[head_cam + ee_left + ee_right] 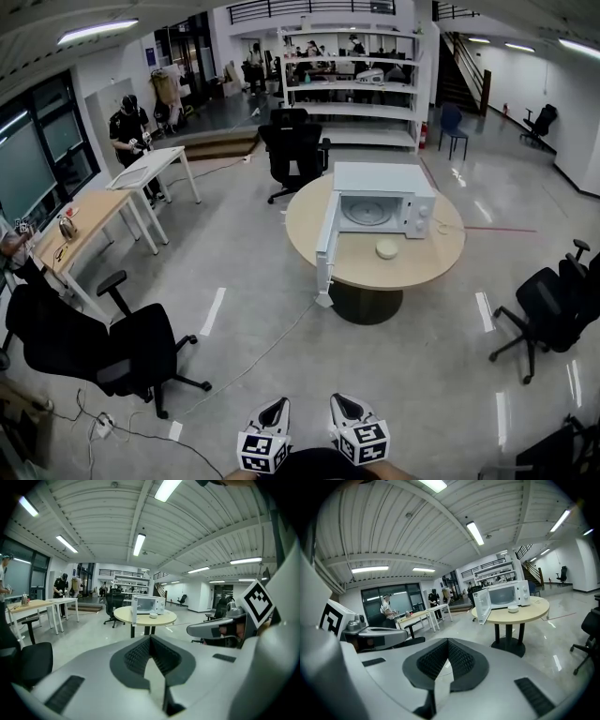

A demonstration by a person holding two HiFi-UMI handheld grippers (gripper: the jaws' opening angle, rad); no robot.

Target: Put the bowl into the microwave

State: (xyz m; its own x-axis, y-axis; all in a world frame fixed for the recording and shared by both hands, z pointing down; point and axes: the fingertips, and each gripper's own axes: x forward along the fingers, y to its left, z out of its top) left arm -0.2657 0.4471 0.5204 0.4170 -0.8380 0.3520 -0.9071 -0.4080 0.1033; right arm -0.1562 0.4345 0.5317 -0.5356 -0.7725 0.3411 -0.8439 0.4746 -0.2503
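- Bowl (386, 248): small and pale, upright on the round table (436, 258). It sits just in front of the microwave's open cavity, between the oven's front and the table's near rim, with bare tabletop around it.
- Microwave (384, 202): white, on the far half of the table. Its door (325, 248) is swung wide to the left, out to the table's rim. Only the head view looks down into the cavity and shows the glass plate inside.
- Floor: a broad bare stretch lies between the table and both grippers, flanked by a black chair (122, 352) on the left and another chair (548, 309) on the right. A thin cable (253, 361) crosses it from the table's base.
- Left gripper (150, 639): well apart from the table, jaws closed together with nothing between them. Its own view shows the bowl and microwave small and distant, and the other gripper's marker cube at the right edge.
- Right gripper (448, 641): jaws likewise pressed together and empty. Its view shows the door edge-on and a person (386, 605) at the long desks (419, 616).
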